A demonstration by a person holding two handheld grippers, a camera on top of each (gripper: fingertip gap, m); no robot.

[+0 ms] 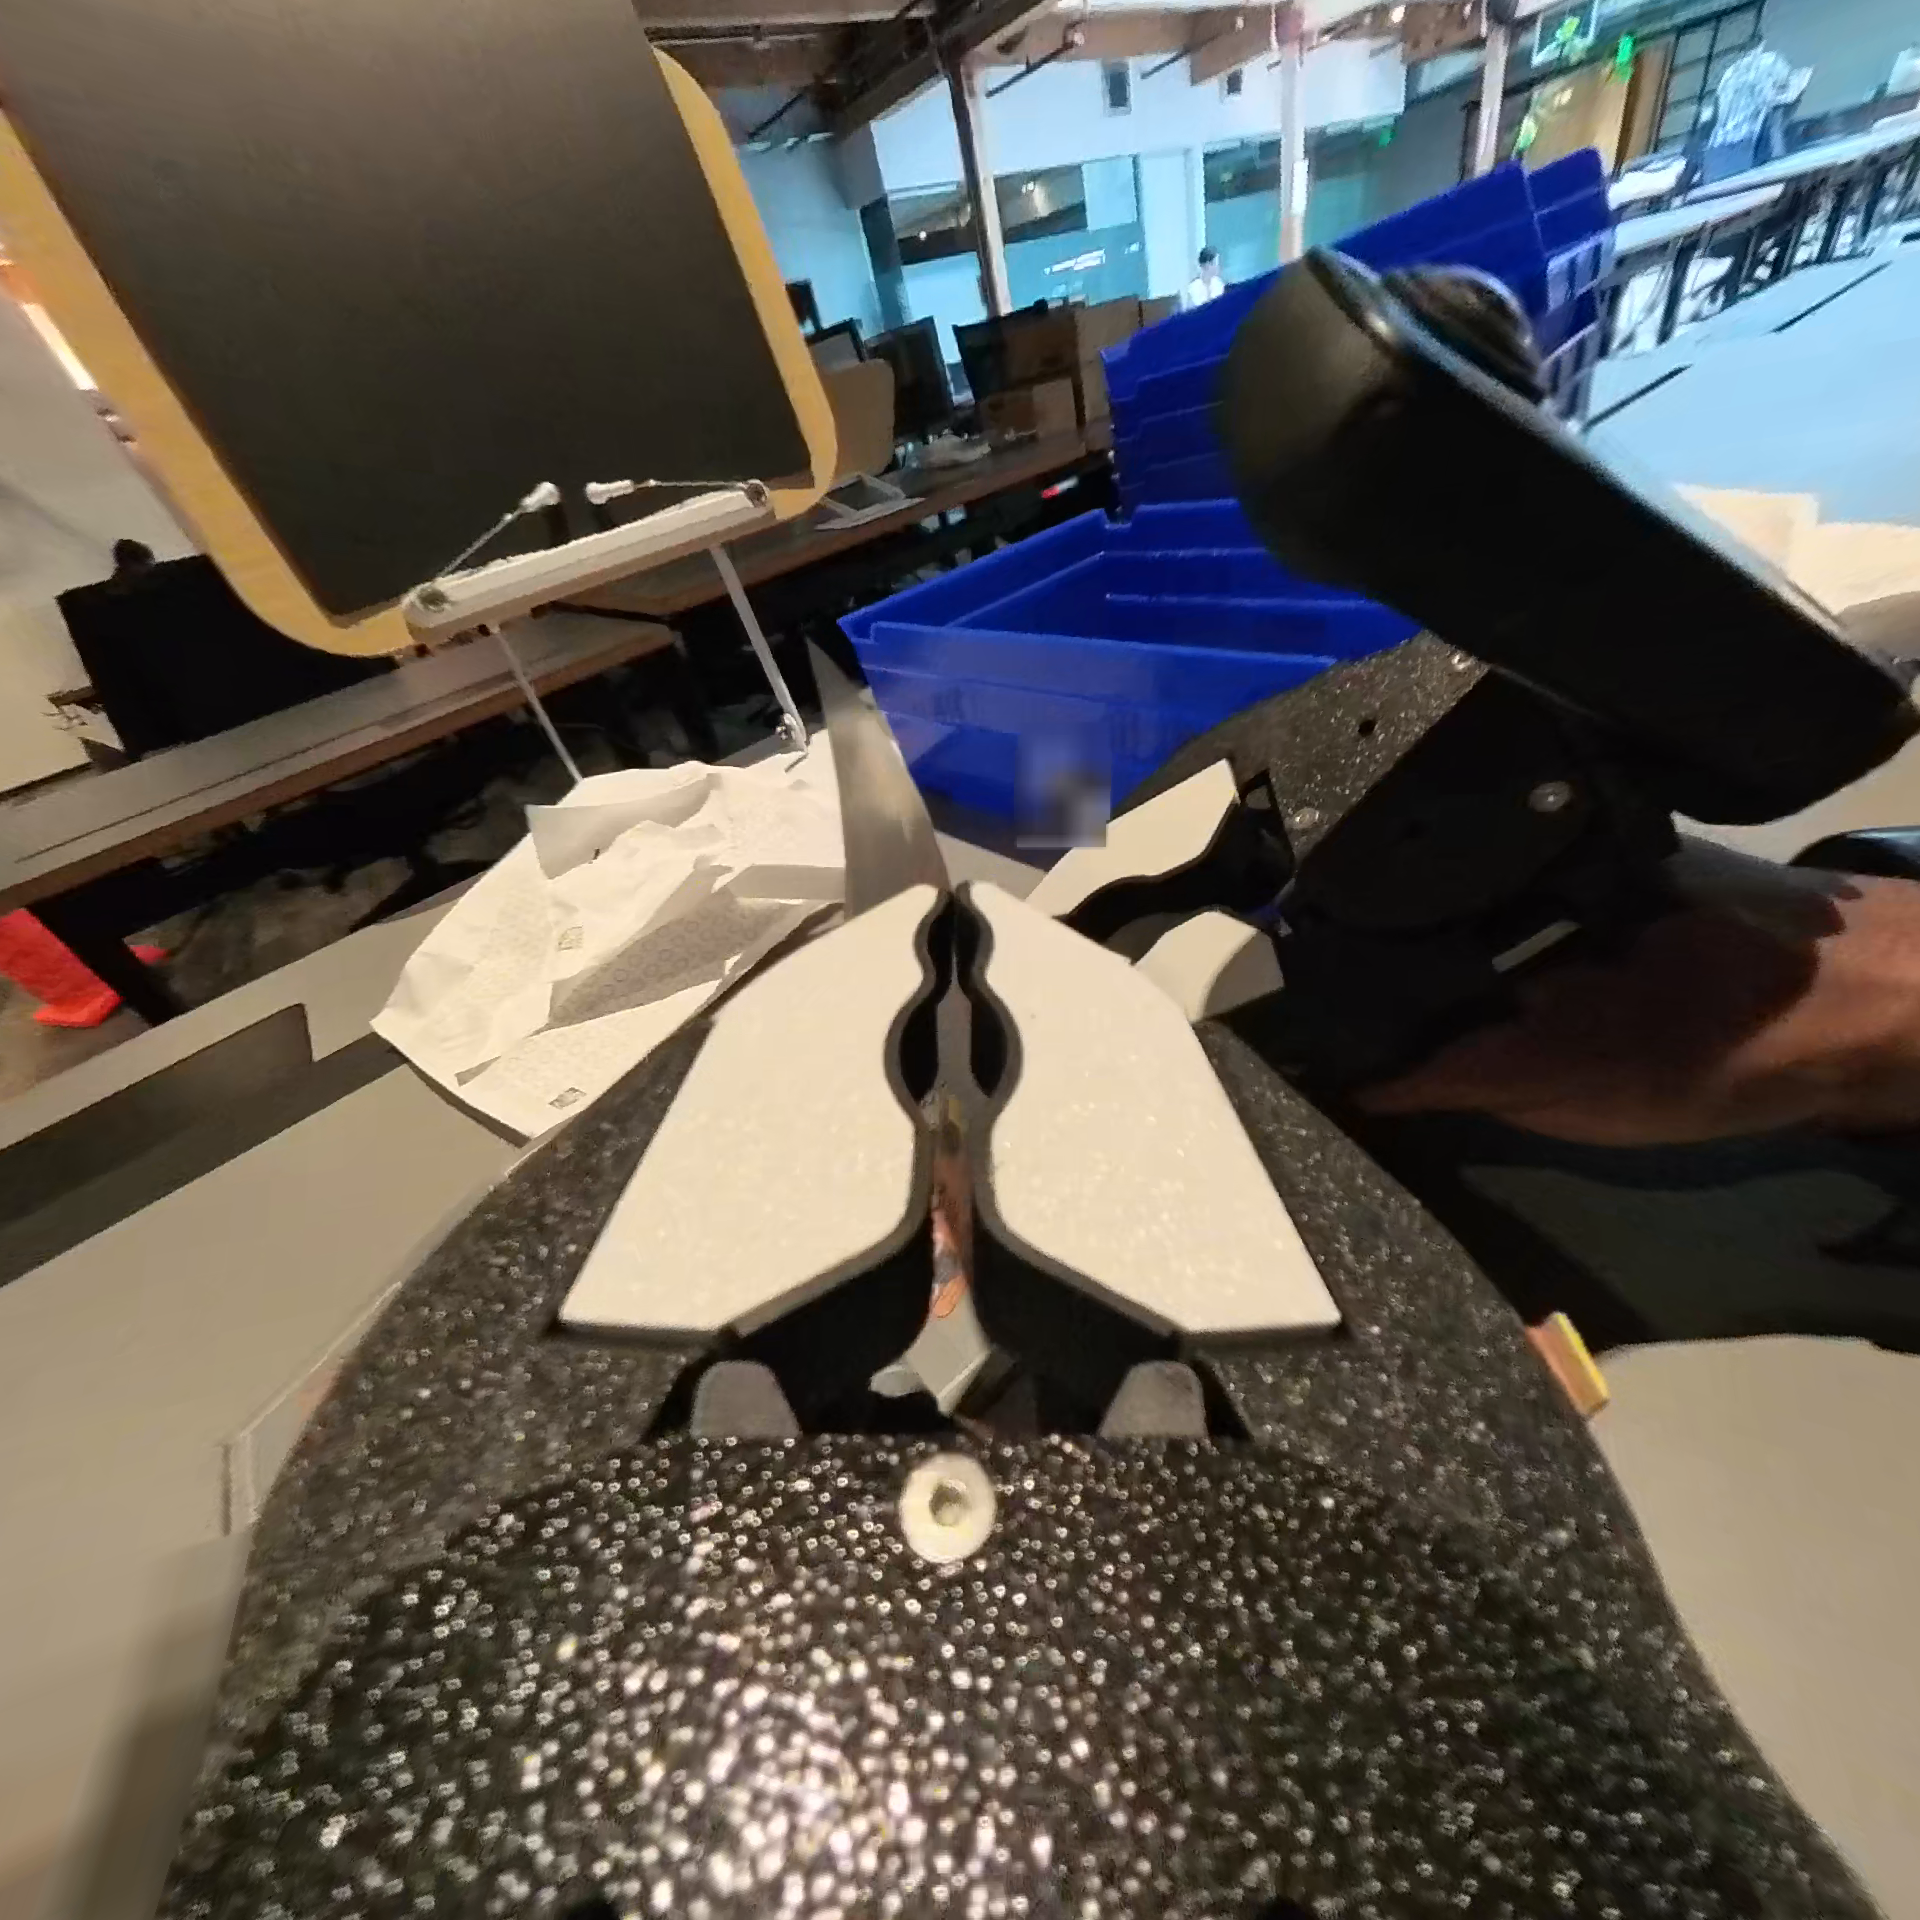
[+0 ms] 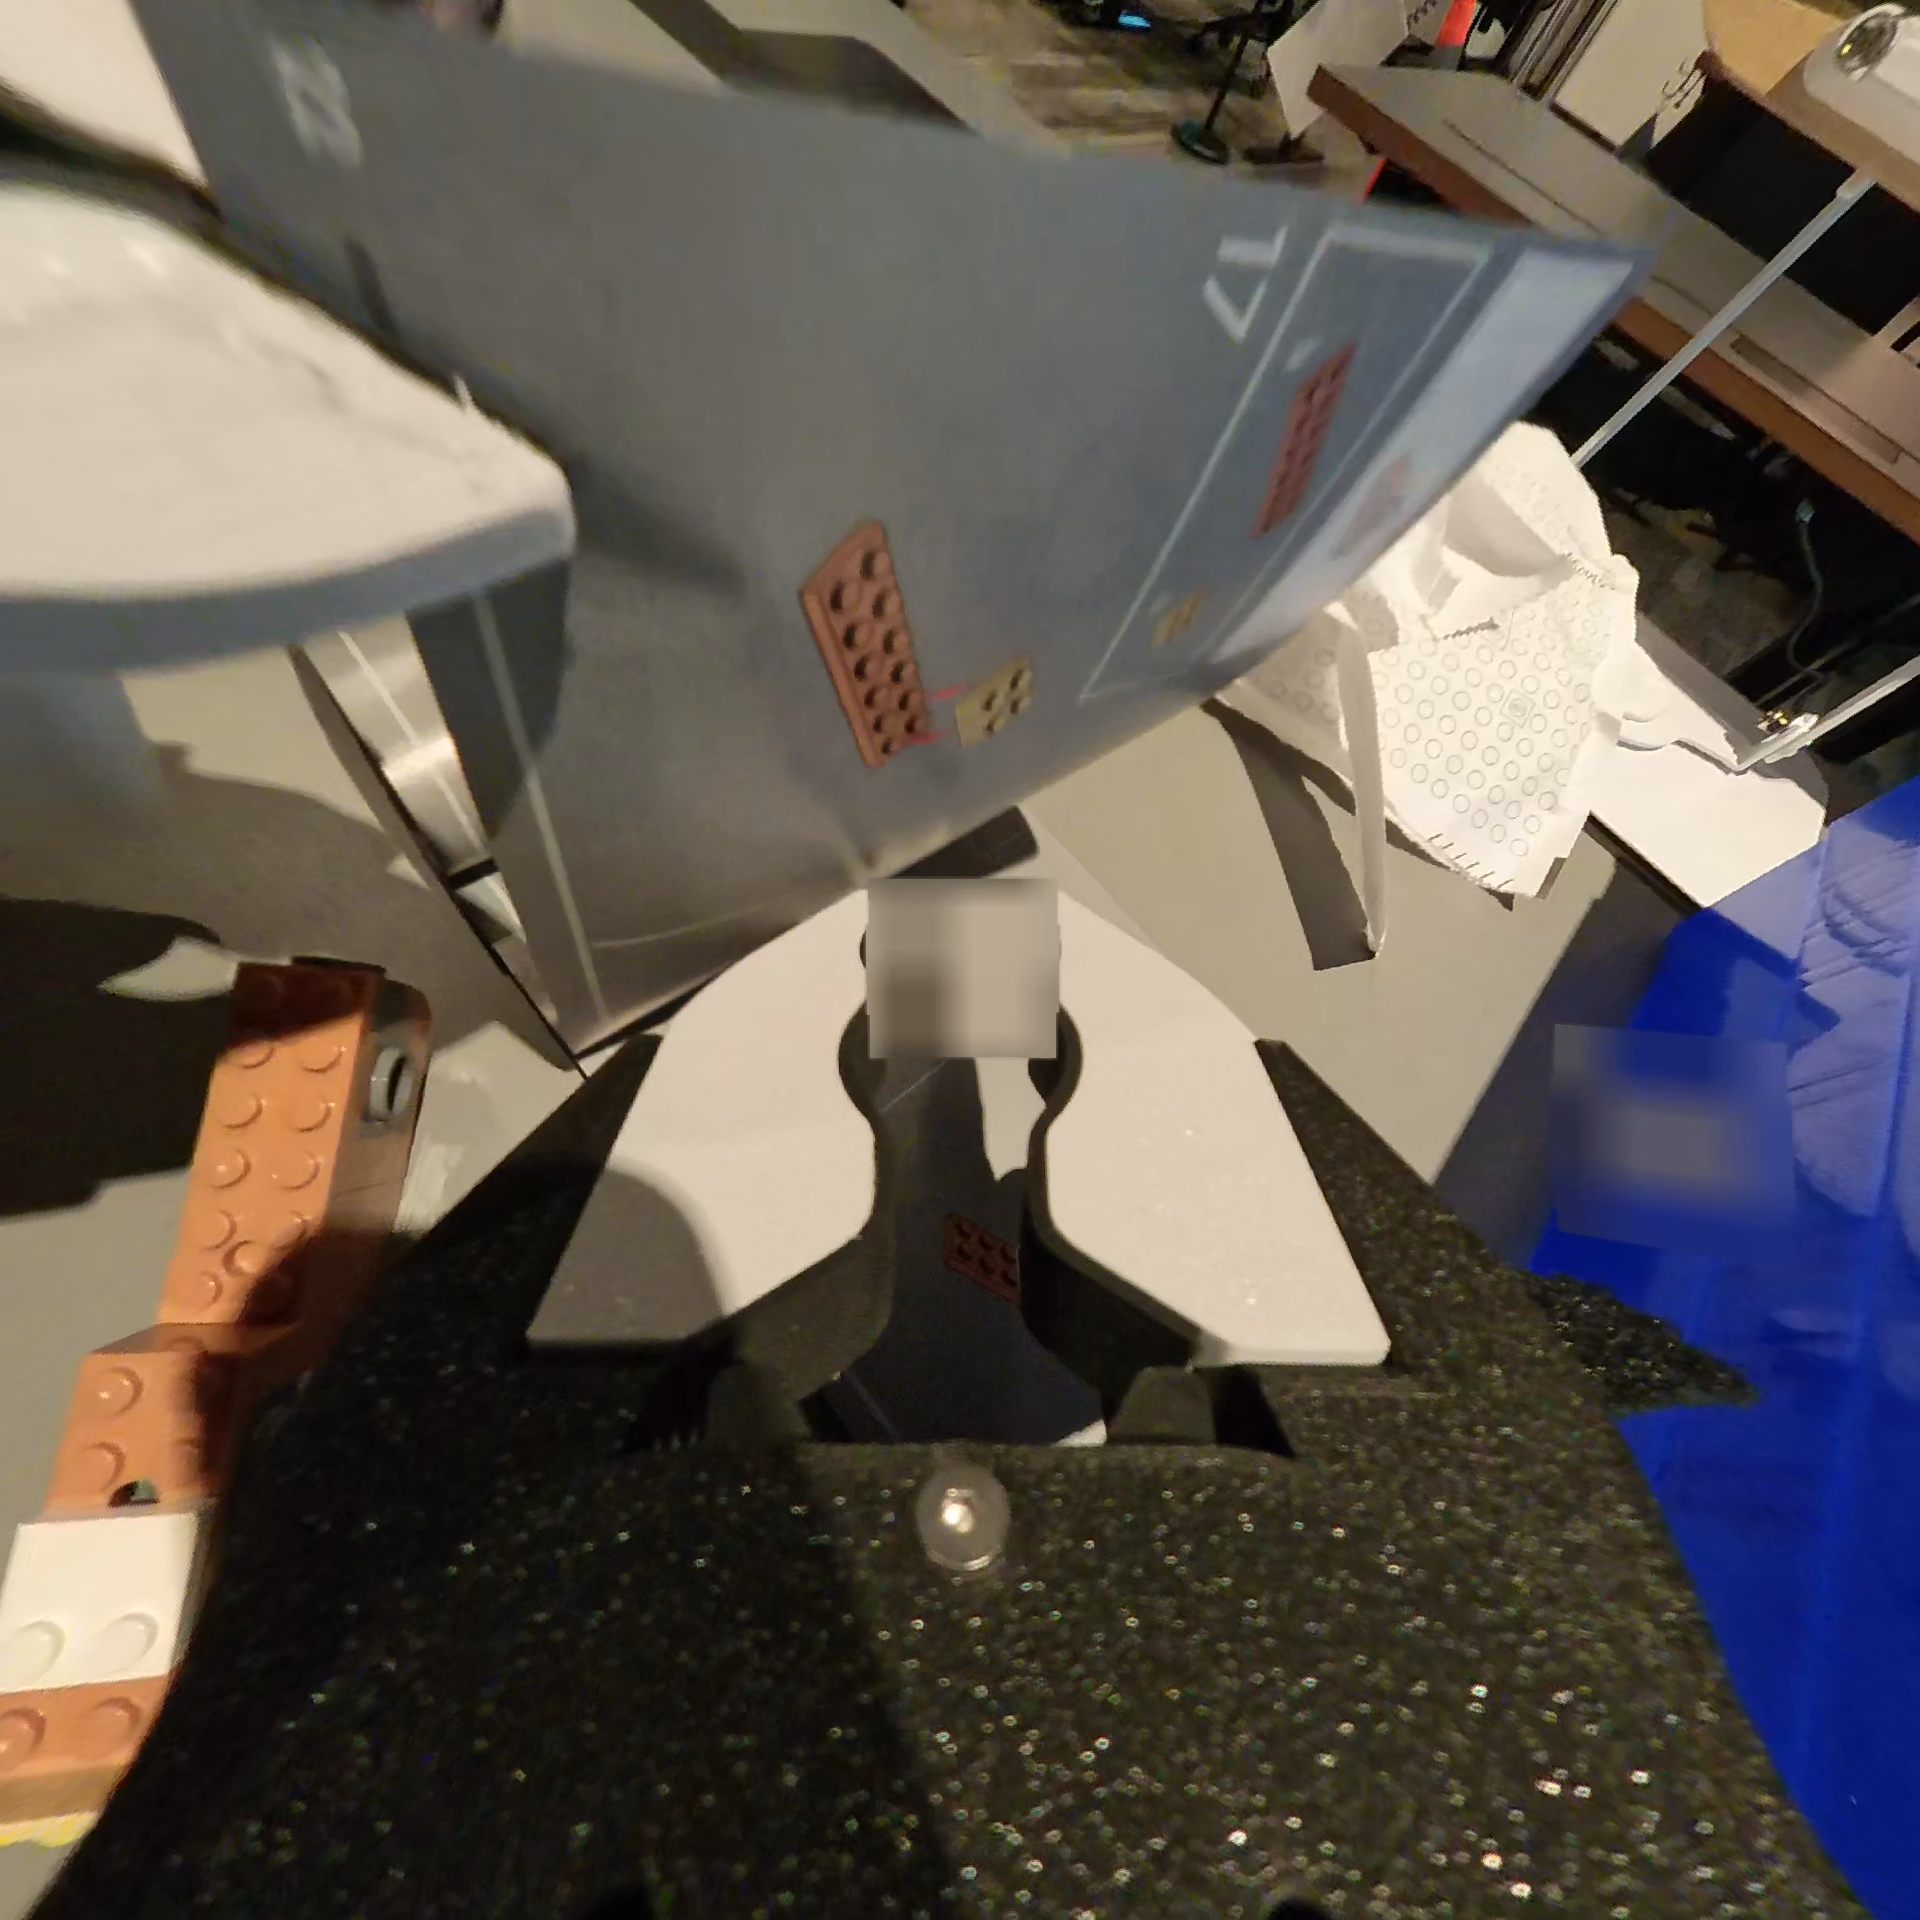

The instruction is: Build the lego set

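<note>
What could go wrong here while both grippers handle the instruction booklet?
1. The left gripper is shut on the thin instruction booklet edge; if the right gripper, apparently open around a page, closes and pulls, the paper may crease or tear.
2. The lifted booklet hangs above the brown lego assembly; swinging it down could knock the build.
3. The booklet blocks much of the right wrist view, so nearby bricks may go unseen.

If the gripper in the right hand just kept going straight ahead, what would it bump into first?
Most likely the instruction booklet: its grey page hangs right across the right gripper, whose jaws look open around the lower edge. The crumpled white paper lies beyond and to the right. Depth is uncertain.
</note>
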